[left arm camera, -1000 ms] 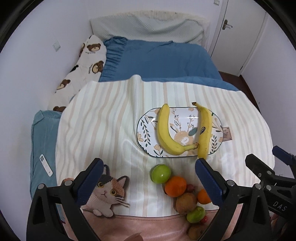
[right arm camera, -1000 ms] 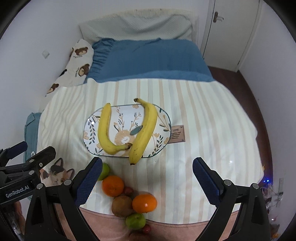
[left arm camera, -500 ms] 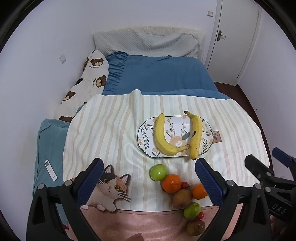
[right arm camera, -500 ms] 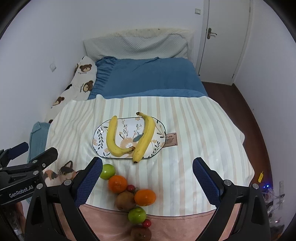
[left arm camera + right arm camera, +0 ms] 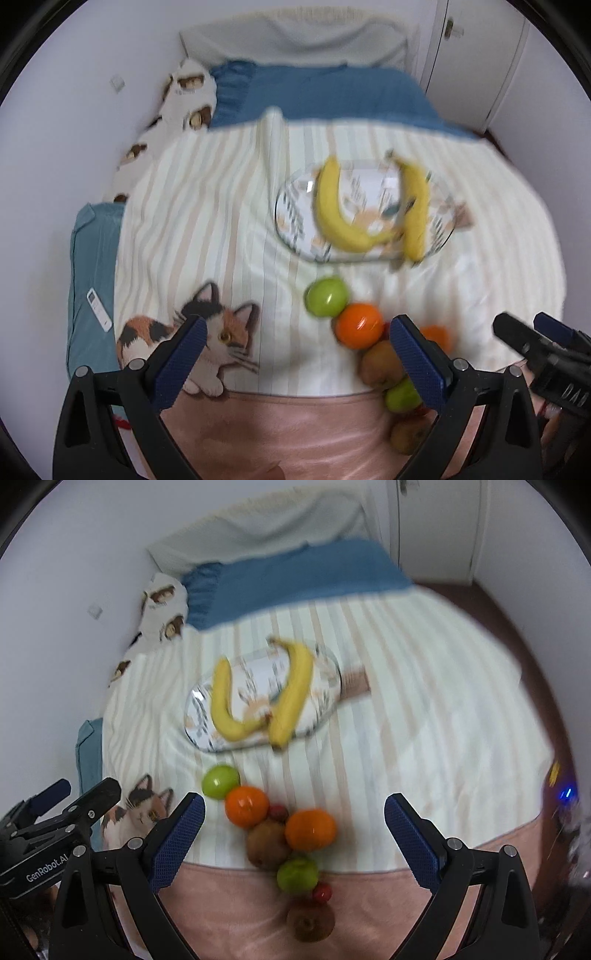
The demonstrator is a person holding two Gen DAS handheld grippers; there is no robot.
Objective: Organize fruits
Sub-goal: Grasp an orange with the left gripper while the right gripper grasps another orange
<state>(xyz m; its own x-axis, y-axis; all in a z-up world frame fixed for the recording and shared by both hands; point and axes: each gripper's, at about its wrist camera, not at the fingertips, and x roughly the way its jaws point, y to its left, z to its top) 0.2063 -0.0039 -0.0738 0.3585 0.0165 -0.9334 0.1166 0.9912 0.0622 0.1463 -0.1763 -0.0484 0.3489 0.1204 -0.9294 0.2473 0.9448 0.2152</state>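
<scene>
Two bananas [image 5: 340,218] [image 5: 291,698] lie on an oval flowered plate [image 5: 291,218] [image 5: 195,716] on a striped blanket. Below the plate lies a cluster of fruit: a green apple [image 5: 327,297] [image 5: 220,781], two oranges [image 5: 359,325] [image 5: 246,806], kiwis [image 5: 266,843], a second green fruit [image 5: 297,875] and small red fruits [image 5: 322,891]. My left gripper [image 5: 295,360] is open and empty above the blanket, left of the cluster. My right gripper [image 5: 293,838] is open and empty, its fingers either side of the cluster. Both views are motion-blurred.
The blanket covers a bed with a blue quilt [image 5: 321,92], a bear-print pillow [image 5: 184,92] and a grey pillow [image 5: 258,524]. A white remote [image 5: 99,304] lies on a teal cushion at the left. A door [image 5: 476,55] stands at the back right.
Both grippers pulled back and up half a second ago, then came down and forward toward the fruit cluster. The right view has tilted. The fruit has not moved.
</scene>
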